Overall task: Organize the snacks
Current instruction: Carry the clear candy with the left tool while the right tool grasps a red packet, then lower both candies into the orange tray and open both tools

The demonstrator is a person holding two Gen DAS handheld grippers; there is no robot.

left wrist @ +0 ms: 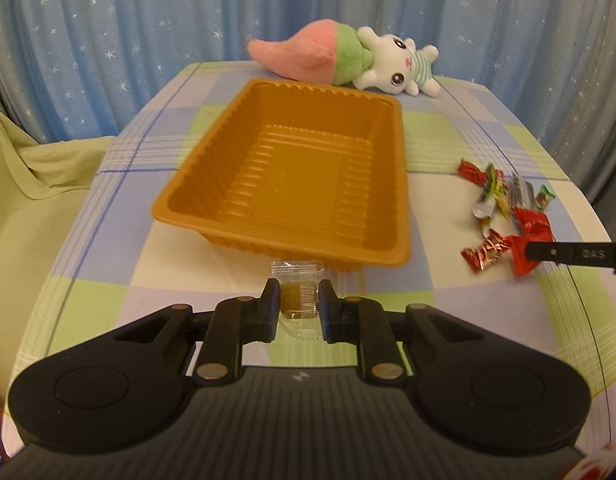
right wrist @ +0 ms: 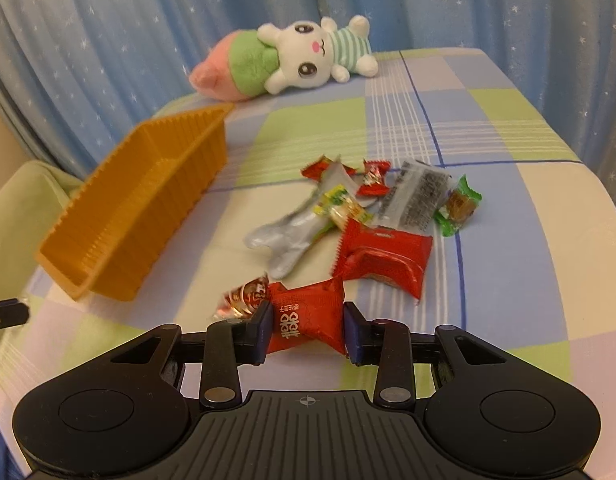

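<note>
An empty orange plastic tray stands on the checked tablecloth, its near wall just beyond my left gripper. That gripper is shut on a small clear-wrapped snack with a brownish piece inside. To the right lies a pile of wrapped snacks, red, silver and green. At the pile's near edge my right gripper has both pads against a red snack packet. A red foil candy lies just left of it. The tray sits to the left in the right wrist view.
A plush rabbit with a pink and green carrot lies at the table's far edge, behind the tray. A blue starred curtain hangs behind. A green cloth drapes something to the left of the table.
</note>
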